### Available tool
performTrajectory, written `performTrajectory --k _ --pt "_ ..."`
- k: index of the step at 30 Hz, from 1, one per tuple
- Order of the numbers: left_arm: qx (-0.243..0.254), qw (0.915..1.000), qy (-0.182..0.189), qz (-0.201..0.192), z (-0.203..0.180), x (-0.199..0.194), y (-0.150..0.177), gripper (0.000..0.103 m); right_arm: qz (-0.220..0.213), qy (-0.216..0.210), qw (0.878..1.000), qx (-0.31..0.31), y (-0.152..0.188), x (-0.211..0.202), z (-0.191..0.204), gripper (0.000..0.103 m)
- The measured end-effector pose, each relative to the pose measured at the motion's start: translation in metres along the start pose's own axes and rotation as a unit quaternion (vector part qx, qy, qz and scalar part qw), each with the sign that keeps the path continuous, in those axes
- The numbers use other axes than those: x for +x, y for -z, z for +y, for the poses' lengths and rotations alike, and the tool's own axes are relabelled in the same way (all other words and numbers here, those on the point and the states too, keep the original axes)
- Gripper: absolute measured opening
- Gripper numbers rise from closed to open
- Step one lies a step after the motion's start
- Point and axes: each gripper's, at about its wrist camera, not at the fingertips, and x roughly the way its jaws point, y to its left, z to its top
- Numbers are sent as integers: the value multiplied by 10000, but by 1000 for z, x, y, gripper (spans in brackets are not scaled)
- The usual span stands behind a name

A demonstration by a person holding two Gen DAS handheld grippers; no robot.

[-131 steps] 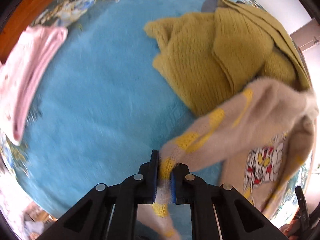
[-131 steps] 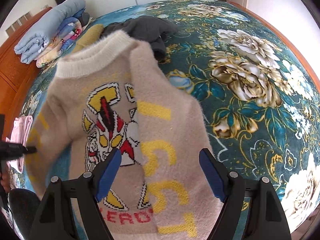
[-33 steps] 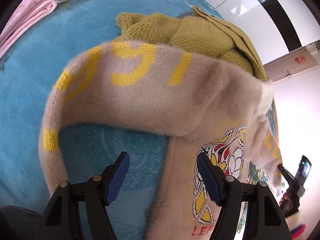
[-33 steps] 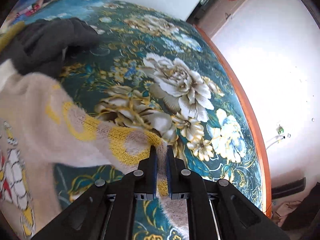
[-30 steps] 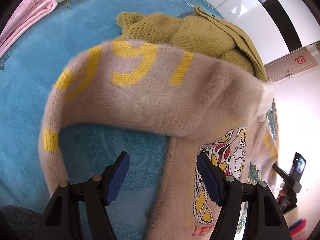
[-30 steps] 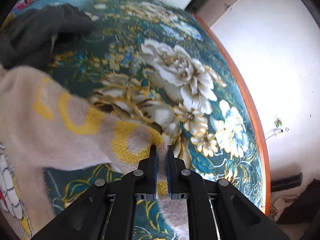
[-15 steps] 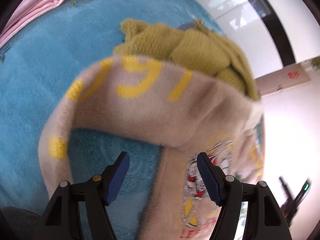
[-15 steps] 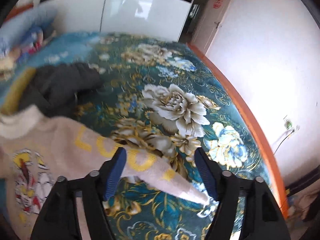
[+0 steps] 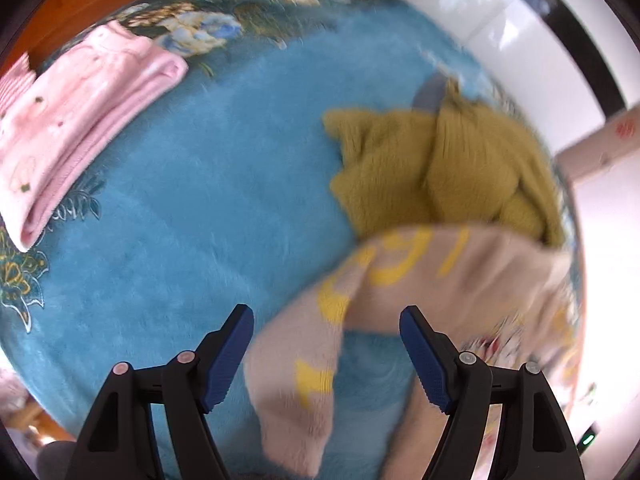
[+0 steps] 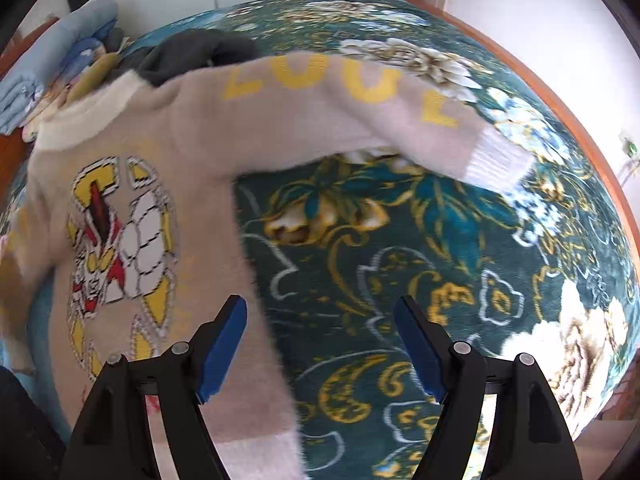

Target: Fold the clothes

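You face a bed (image 10: 500, 264) under a teal floral blanket, orange wooden frame (image 10: 576, 120) along its right edge, white walls (image 10: 532, 4), bright daylight.

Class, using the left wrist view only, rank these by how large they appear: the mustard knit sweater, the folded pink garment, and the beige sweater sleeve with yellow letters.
1. Mustard knit sweater and beige sweater sleeve: too alike to rank; the sleeve lies nearer the camera and is blurred.
2. Folded pink garment: smallest, though cut off at the frame edge.
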Motion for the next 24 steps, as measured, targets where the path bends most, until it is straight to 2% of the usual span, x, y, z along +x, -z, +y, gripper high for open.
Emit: performTrajectory --k 3,6,8,9,10,11,12,13,15,16,19,21,24 --pt "401 9965 -649 329 -17 18 -1 79 129 -174 9998 -13 13 7 12 77" --pt "573 9907 -1060 626 -21 35 -1 78 62 -260 9996 -109 11 5 19 77" --pt "608 9875 -1219 789 -17 40 0 74 34 -310 9994 -156 10 4 22 77" --pt "589 9866 -1260 850 -16 42 0 64 51 -316 9994 -146 11 5 22 77" --pt "537 9860 -1287 913 -12 44 0 49 74 -317 9994 -128 12 6 21 77" --pt "458 9856 -1295 988 -8 46 0 41 96 -317 9994 -111 12 7 20 77" --pt "386 9858 -1246 1060 -4 48 0 26 118 -321 9994 -88 13 8 20 77" --pt "322 9862 -1169 1126 0 49 0 18 139 -327 9994 -60 14 9 19 77" --pt "299 9875 -940 1226 3 48 1 10 161 -362 9992 -11 16 11 17 77" --pt "300 9881 -816 1271 4 47 1 9 167 -378 9991 4 16 11 16 77" --pt "472 9888 114 1408 -6 30 4 9 178 -412 9990 25 18 12 15 77" --pt "600 9838 787 1492 -14 18 7 9 195 -443 9988 55 19 15 14 77" --pt "787 9675 1789 1604 -26 -1 11 9 223 -485 9985 90 20 18 13 77"
